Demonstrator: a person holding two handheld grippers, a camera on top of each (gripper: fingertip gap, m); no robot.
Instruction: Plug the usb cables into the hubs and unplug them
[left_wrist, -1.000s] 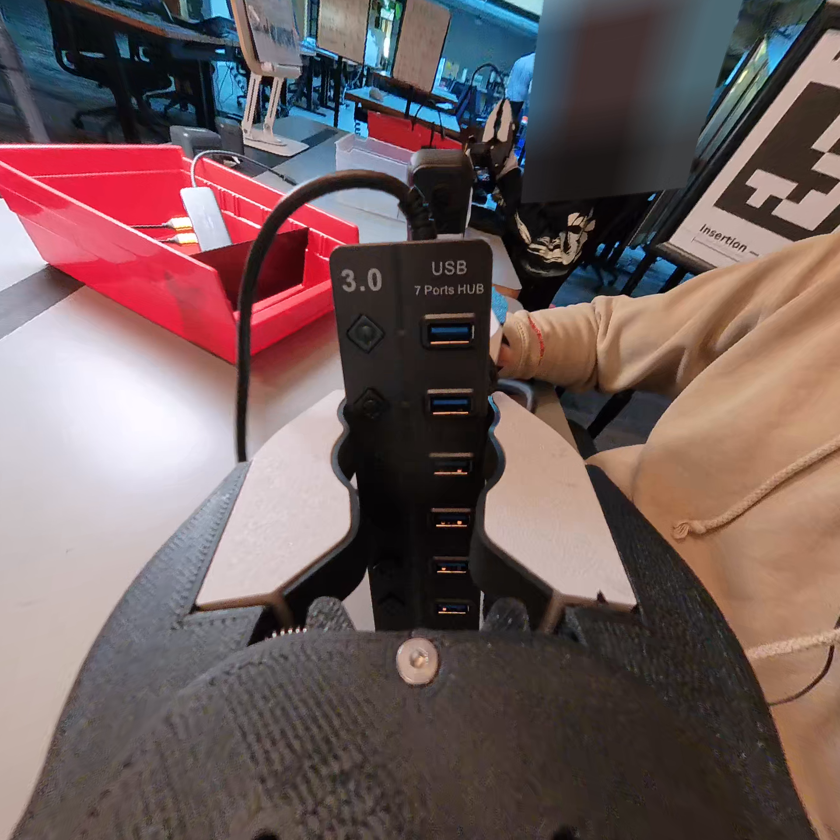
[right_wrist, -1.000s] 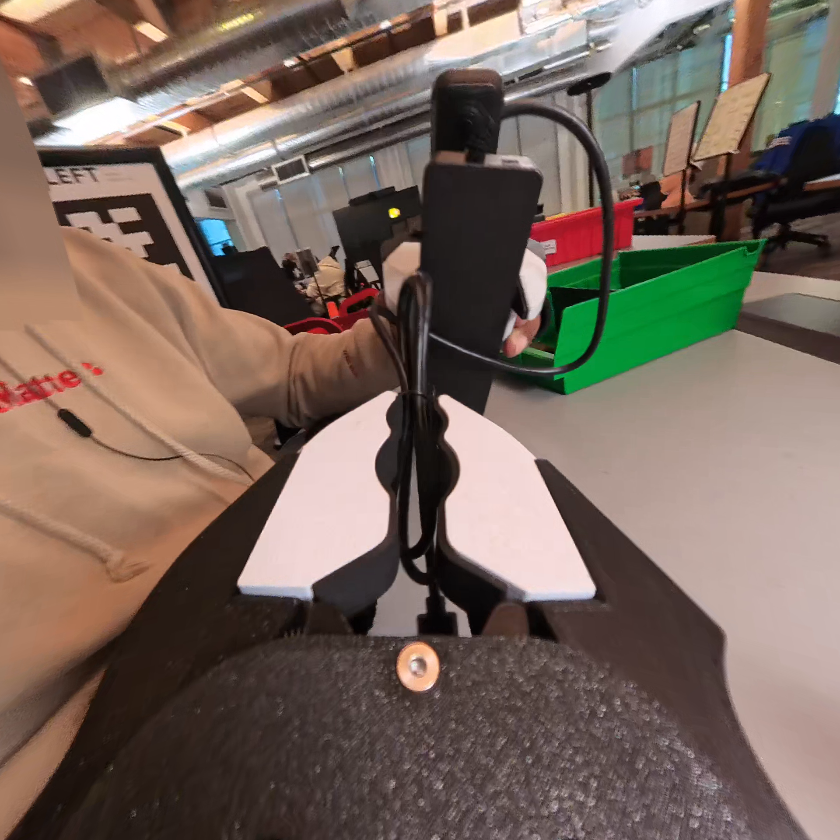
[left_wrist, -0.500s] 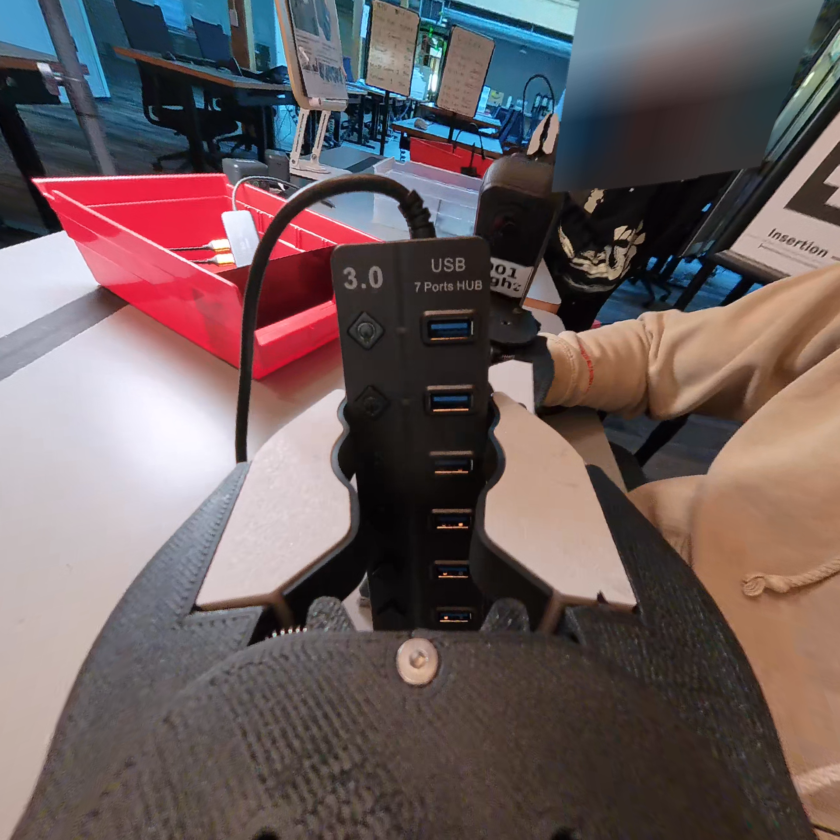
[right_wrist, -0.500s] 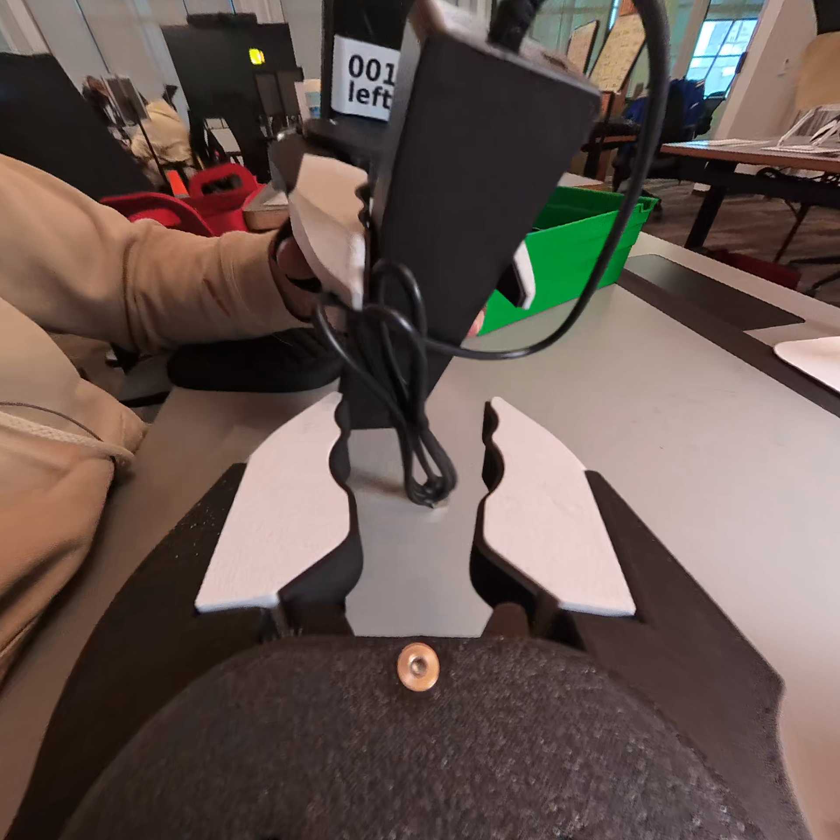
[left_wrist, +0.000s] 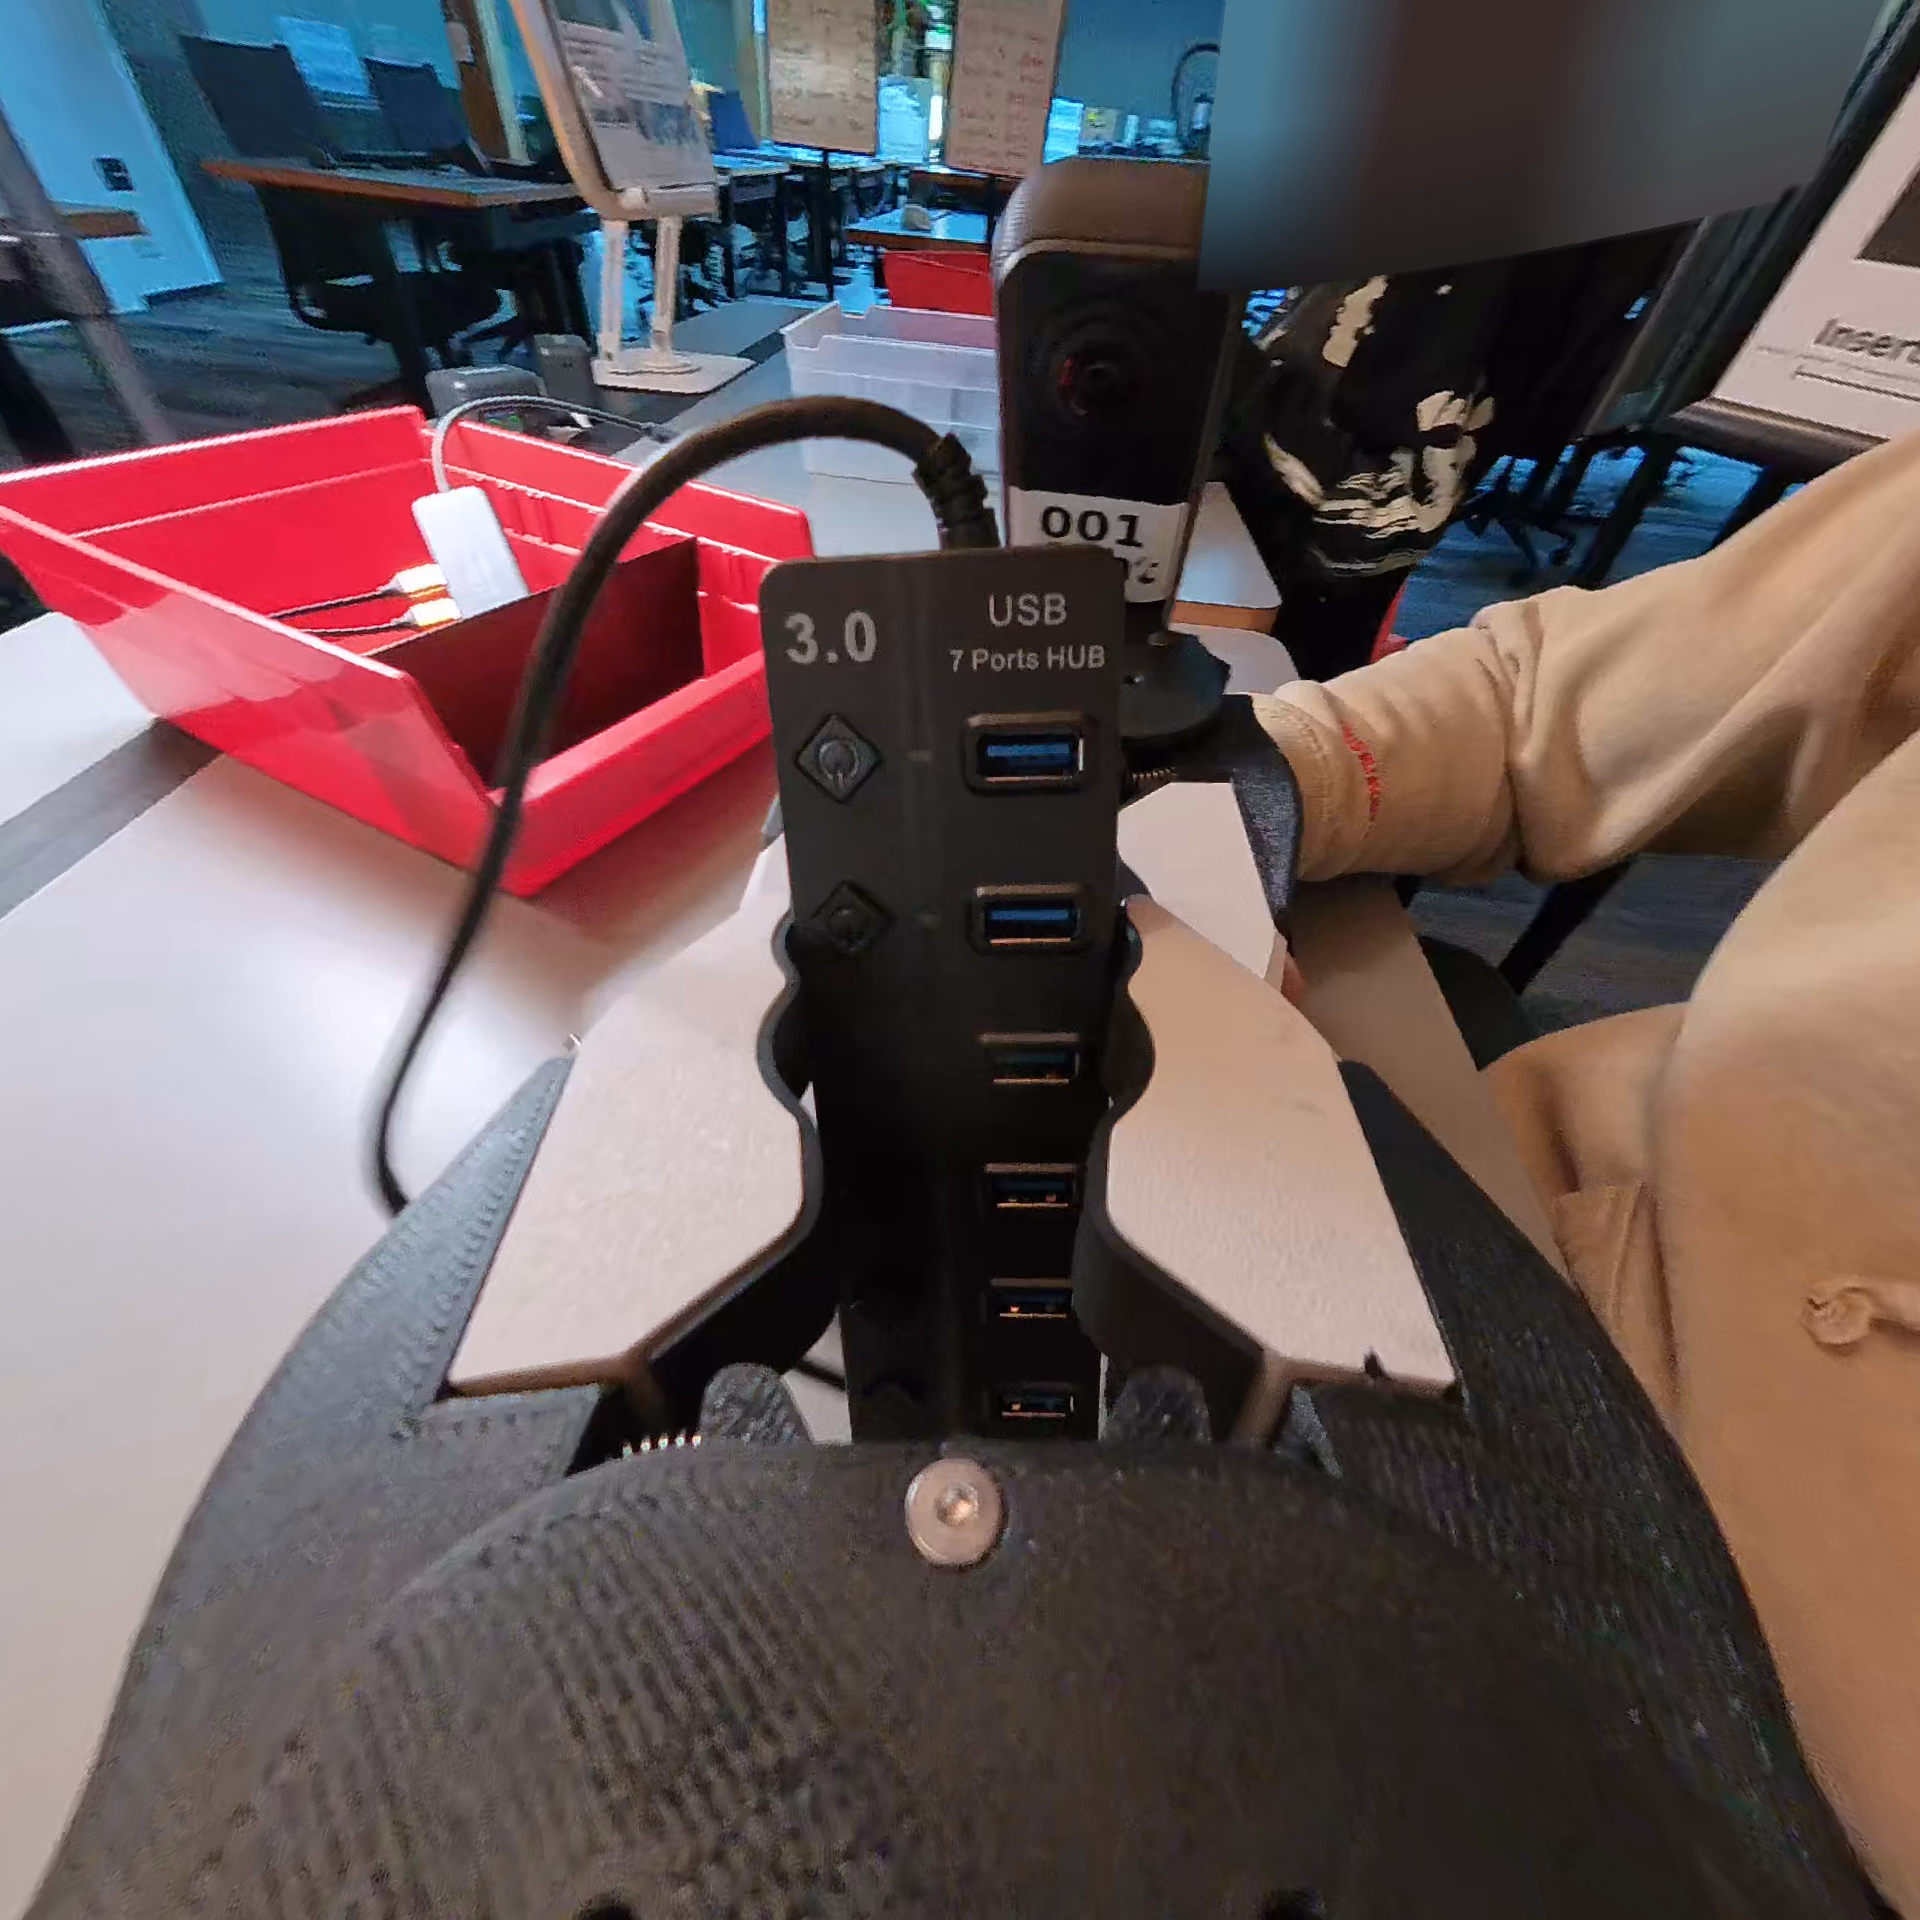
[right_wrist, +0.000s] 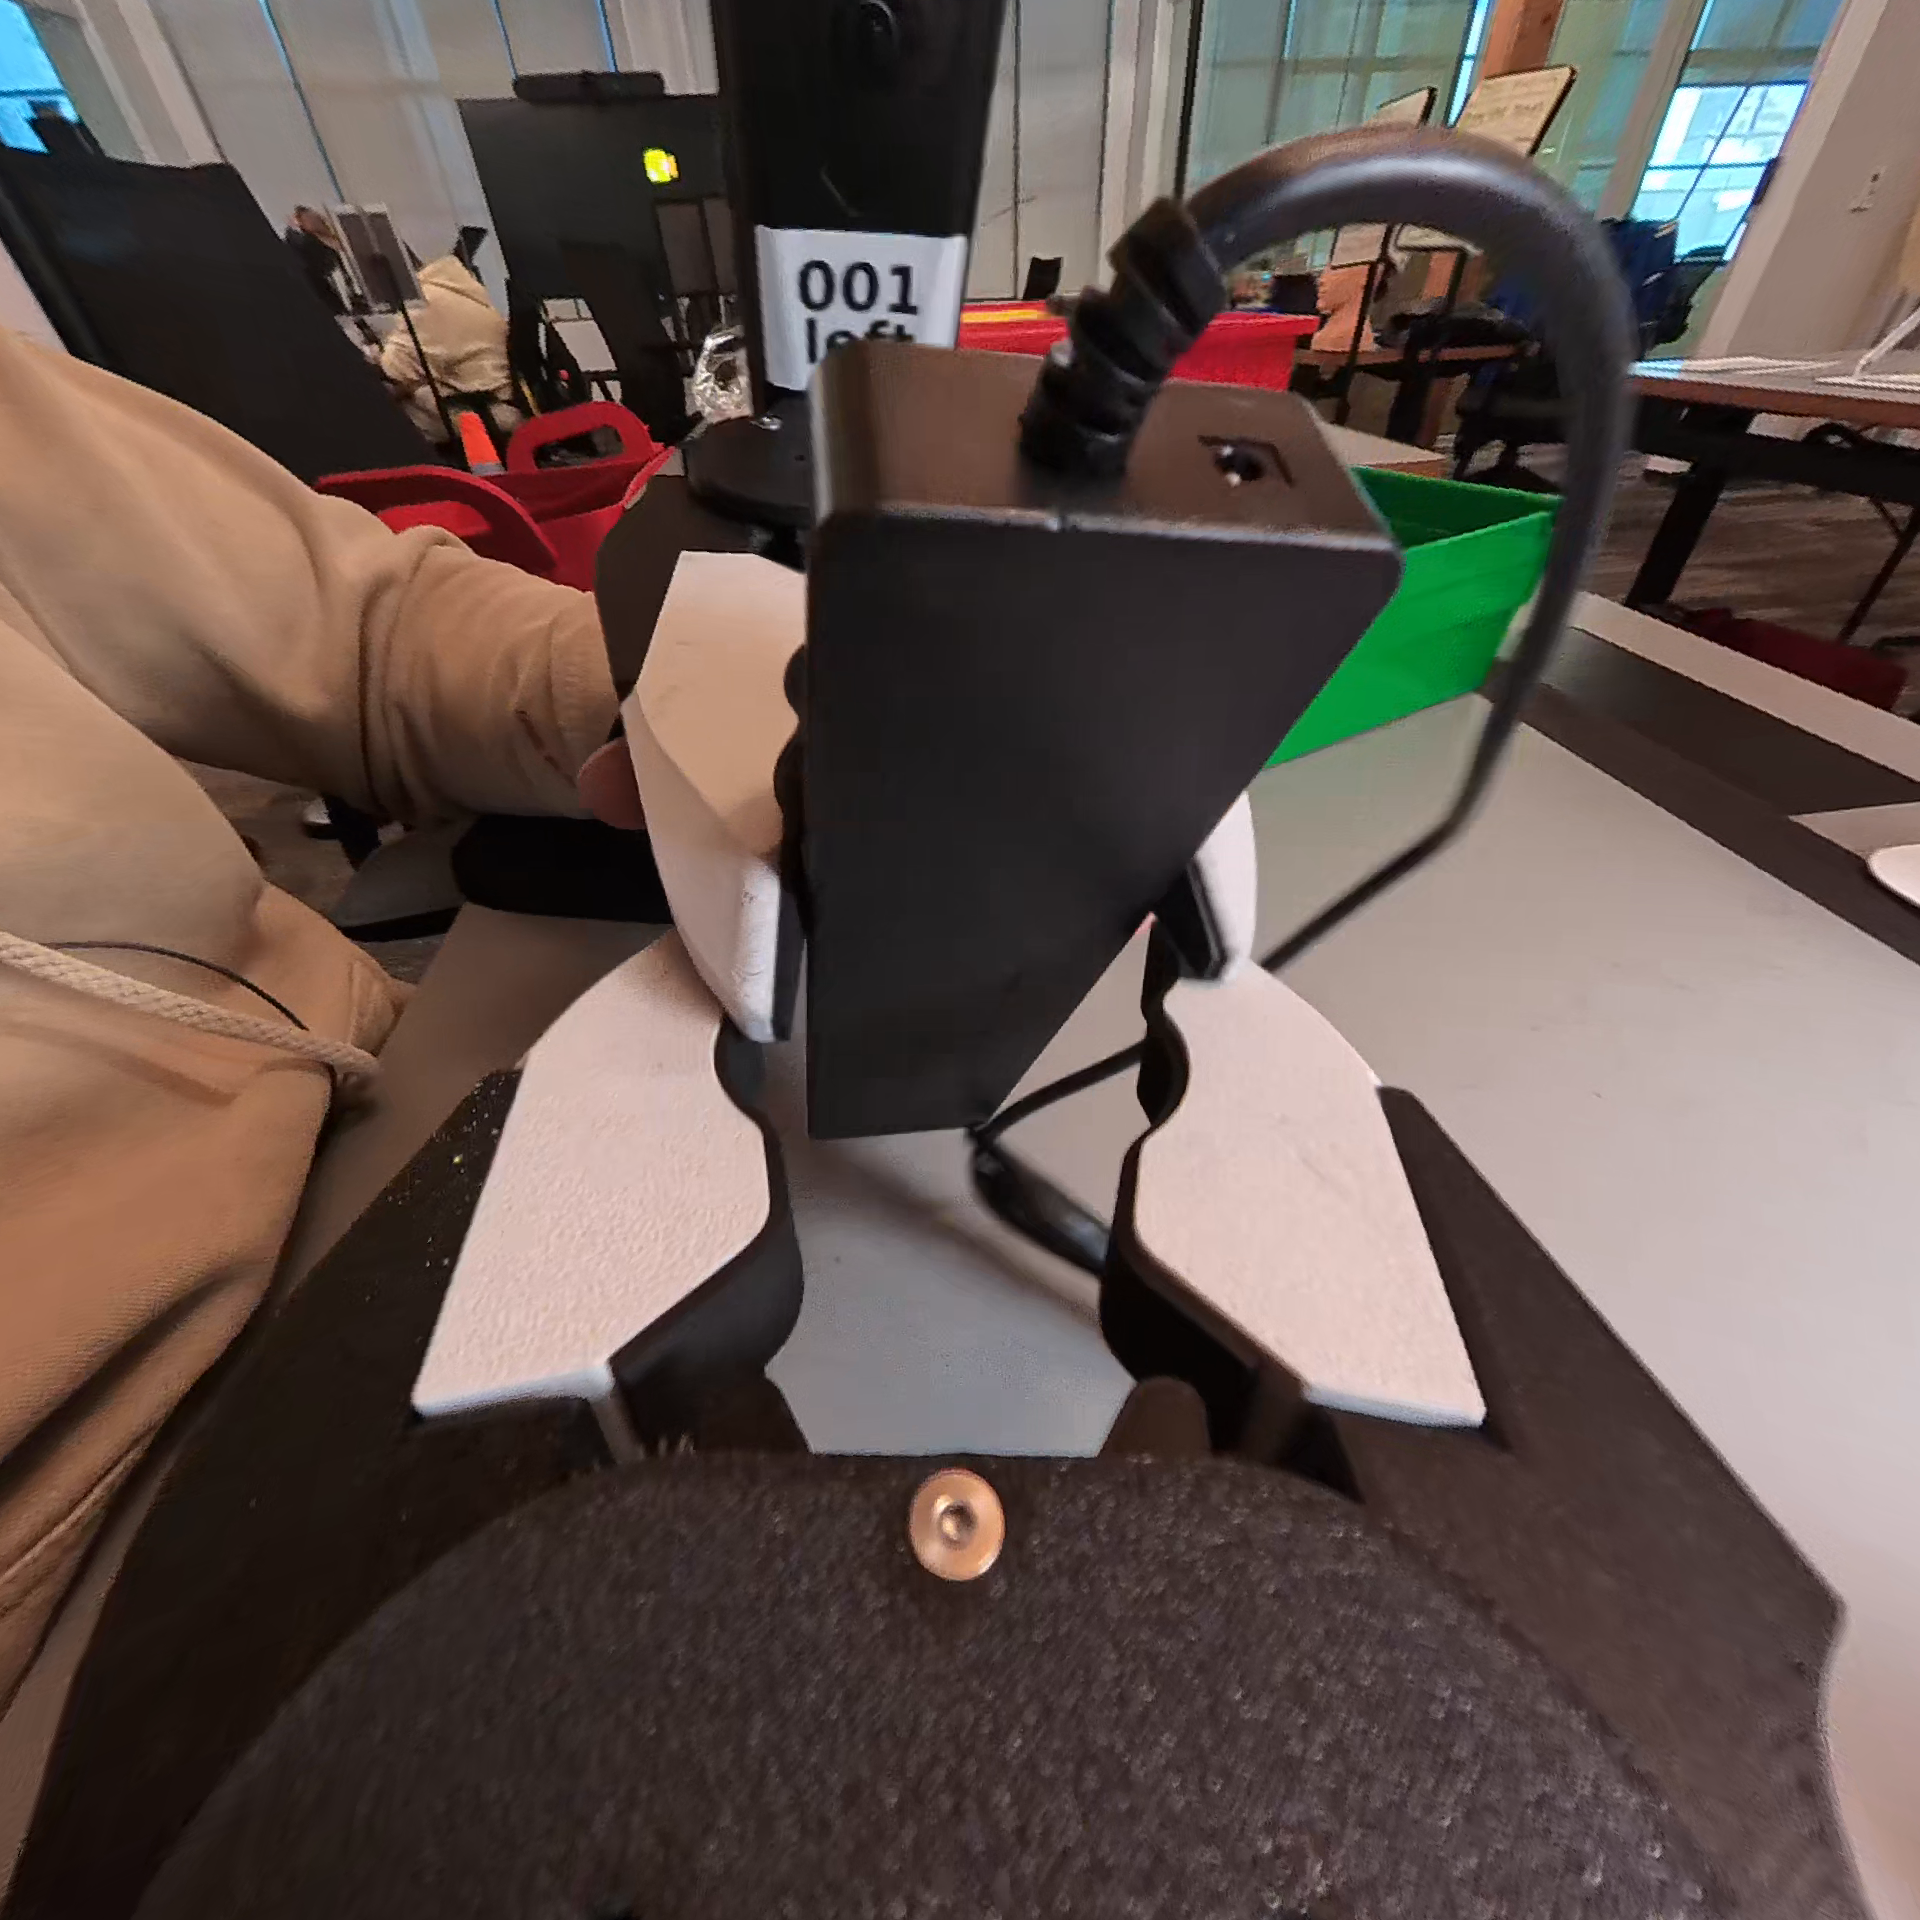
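Note:
My left gripper (left_wrist: 961, 935) is shut on a black USB hub (left_wrist: 935, 1039) and holds it upright, its row of blue ports facing the camera. All visible ports are empty. The hub's black cable (left_wrist: 540, 748) arcs from its top down to the left. In the right wrist view I see the hub's plain back (right_wrist: 1018, 790), clamped by the left gripper's white fingers (right_wrist: 707, 790). My right gripper (right_wrist: 956, 1039) is open and empty, close below the hub. The cable (right_wrist: 1558, 416) loops over and down, and its end (right_wrist: 1039, 1216) lies on the table between my right fingers.
A red bin (left_wrist: 312, 707) at the left holds a pale hub (left_wrist: 468, 540) with orange-tipped plugs. A green bin (right_wrist: 1434, 623) stands behind the hub. The grey table (right_wrist: 1610, 1039) spreads to the right. A person's beige sleeve (left_wrist: 1558, 727) reaches in.
My right gripper has opened and let go of the black cable, which dropped to the table, then moved in close behind the hub. My left gripper has kept its hold.

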